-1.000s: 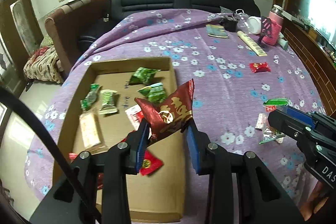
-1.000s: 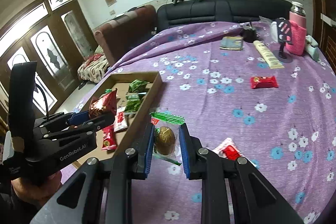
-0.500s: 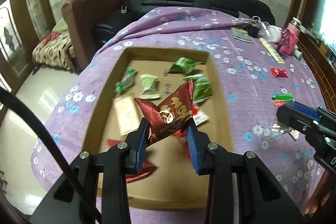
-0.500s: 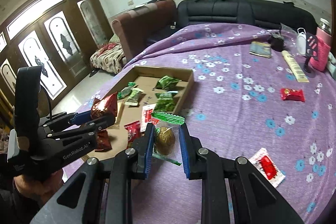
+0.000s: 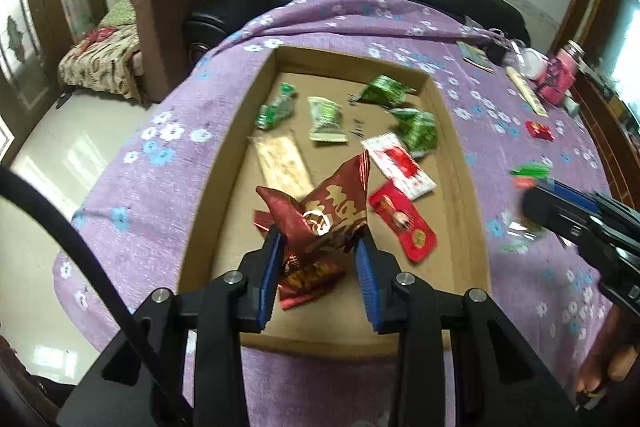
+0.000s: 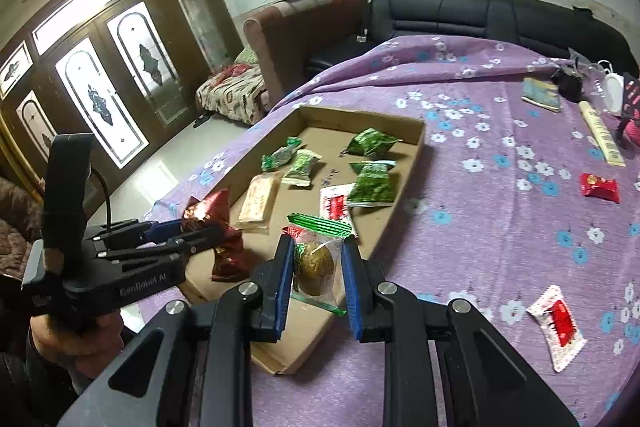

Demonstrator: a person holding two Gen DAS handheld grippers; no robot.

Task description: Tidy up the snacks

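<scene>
Left gripper (image 5: 320, 259) angled steeply down over the cardboard box (image 5: 460, 163), clamped on a red packet (image 5: 320, 215). Right gripper (image 6: 316, 267) tilted down at the box's near edge, pinching a clear egg packet (image 6: 316, 259).

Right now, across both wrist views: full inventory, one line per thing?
Cardboard tray: 1, brown, on the purple cloth.
Green snack packs: 4, green, far half of the tray.
Beige bar: 1, pale, tray middle left.
White-red packet: 1, in the tray.
Red packets: 2 lying in the near half of the tray.
Dark red foil bag: 1, held above the tray.
Clear egg pack: 1, green-topped, held over the tray's near corner.
Loose snacks: red and white-red, on the cloth.
Far clutter: booklet, long beige tube, pink bottle.
Sofas: black, brown.
Left gripper: shut on the foil bag.
Right gripper: shut on the egg pack.
</scene>
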